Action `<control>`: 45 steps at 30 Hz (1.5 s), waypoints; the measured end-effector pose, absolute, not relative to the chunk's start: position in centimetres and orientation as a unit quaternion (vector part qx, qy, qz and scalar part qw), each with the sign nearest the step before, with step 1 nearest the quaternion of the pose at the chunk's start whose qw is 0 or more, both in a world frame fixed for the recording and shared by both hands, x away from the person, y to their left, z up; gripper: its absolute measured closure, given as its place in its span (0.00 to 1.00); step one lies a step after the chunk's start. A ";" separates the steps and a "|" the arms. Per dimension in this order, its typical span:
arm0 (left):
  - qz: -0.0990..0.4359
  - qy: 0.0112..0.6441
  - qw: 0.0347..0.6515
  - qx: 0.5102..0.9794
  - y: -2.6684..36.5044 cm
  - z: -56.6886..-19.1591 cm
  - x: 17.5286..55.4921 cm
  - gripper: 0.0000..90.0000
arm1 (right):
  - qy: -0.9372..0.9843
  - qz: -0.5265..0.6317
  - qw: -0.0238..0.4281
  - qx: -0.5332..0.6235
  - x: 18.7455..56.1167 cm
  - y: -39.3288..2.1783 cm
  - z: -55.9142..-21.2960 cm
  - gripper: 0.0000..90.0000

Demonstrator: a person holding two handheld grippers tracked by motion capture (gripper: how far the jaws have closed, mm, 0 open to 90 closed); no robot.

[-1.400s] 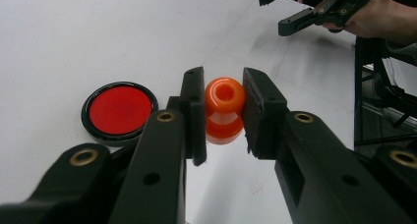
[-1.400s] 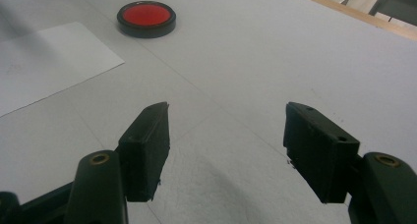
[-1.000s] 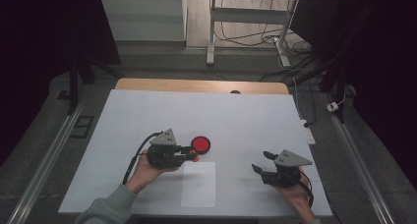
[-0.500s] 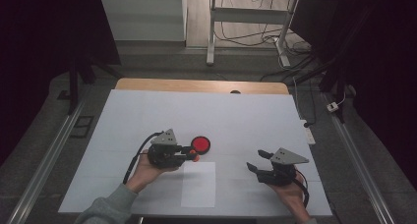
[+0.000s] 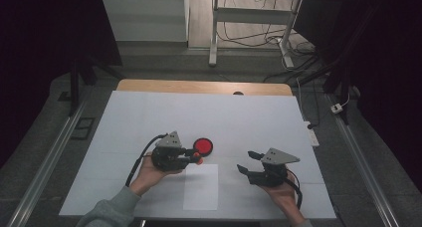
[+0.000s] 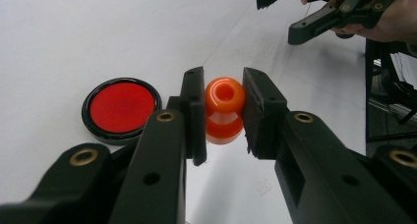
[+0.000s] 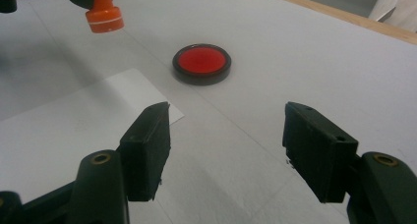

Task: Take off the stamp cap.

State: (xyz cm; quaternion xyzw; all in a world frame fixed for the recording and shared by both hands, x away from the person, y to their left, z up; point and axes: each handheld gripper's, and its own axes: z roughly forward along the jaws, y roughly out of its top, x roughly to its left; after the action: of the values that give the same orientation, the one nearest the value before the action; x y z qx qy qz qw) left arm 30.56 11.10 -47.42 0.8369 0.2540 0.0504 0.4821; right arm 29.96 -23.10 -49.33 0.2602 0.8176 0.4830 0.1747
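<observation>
Left gripper clamped on orange stamp, held just above the table, near-left of the red ink pad and at the far edge of the white paper sheet. Right gripper jaws wide apart, nothing between them, right of the sheet.
</observation>
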 end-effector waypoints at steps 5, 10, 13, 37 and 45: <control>0.050 0.255 0.484 0.836 11.1 -47.4 30.6 0.80 | 0.822 0.481 0.172 0.252 30.0 -22.3 -49.4 0.38; 0.049 0.254 0.484 0.836 10.9 -47.4 30.6 0.80 | 0.825 0.481 0.171 0.243 30.0 -21.5 -49.4 0.38; 0.049 0.253 0.485 0.836 10.8 -47.3 30.6 0.80 | 0.828 0.477 0.171 0.240 30.0 -21.1 -49.4 0.38; 0.048 0.248 0.486 0.837 10.5 -47.2 30.6 0.80 | 0.841 0.480 0.149 0.202 30.0 -17.1 -49.8 0.38; 0.047 0.248 0.486 0.837 10.3 -47.3 30.6 0.80 | 0.846 0.476 0.140 0.195 30.0 -16.0 -50.0 0.38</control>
State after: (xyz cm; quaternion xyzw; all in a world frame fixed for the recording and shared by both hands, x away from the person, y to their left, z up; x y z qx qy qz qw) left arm 30.62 10.33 -47.29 0.8369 0.2479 0.0474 0.4857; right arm 30.03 -16.02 -50.04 0.1949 0.8460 0.4762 0.1399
